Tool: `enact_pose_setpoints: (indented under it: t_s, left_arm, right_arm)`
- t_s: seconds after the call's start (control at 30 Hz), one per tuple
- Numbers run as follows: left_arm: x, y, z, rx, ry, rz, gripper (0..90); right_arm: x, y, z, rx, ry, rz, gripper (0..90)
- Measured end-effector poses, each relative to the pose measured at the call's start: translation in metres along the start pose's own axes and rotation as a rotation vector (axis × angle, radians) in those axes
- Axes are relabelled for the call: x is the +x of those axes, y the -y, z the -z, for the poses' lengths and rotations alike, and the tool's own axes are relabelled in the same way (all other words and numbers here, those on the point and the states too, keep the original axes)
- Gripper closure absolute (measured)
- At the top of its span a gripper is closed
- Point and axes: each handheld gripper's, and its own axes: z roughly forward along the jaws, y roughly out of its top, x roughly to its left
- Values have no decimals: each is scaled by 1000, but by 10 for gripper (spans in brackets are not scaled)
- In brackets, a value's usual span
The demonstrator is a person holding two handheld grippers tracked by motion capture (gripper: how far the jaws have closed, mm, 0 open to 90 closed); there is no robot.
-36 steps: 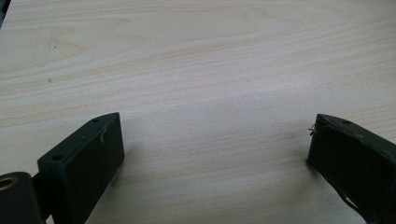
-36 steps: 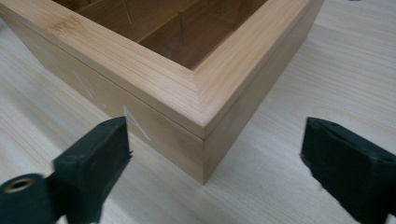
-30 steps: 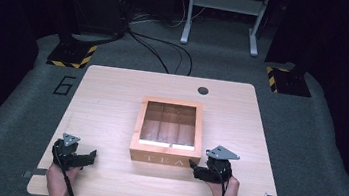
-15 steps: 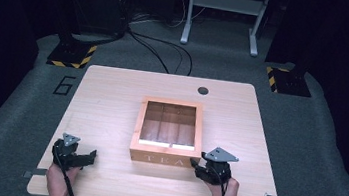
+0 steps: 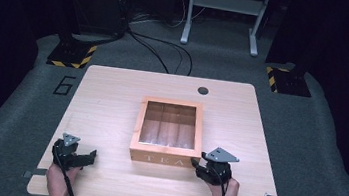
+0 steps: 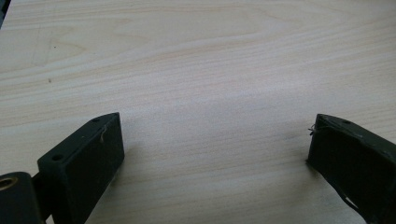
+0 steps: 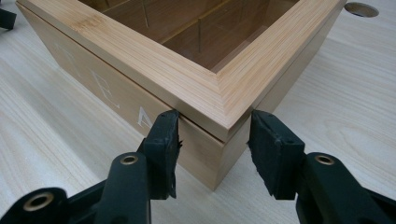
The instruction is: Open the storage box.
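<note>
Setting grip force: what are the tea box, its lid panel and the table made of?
Tea box: looks like bamboo or light wood, fine straight grain, satin finish. Lid panel: clear glass or plastic, dividers show through. Table: pale woodgrain, smooth, possibly laminate.

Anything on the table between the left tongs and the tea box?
Nothing: in the high view, only bare tabletop separates the left tongs from the tea box. The left gripper view also shows plain wood ahead.
</note>
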Motion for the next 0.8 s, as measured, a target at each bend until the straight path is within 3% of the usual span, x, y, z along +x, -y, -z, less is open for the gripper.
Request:
enact_pose_setpoints:
  t_s: [0.43,0.8]
  left_arm:
    - [0,0,0,3,1,2,33]
    - [0,0,0,2,1,2,33]
  right_arm:
    - [0,-1,2,-15,-3,-7,576]
    - [1,-1,5,-34,21,7,603]
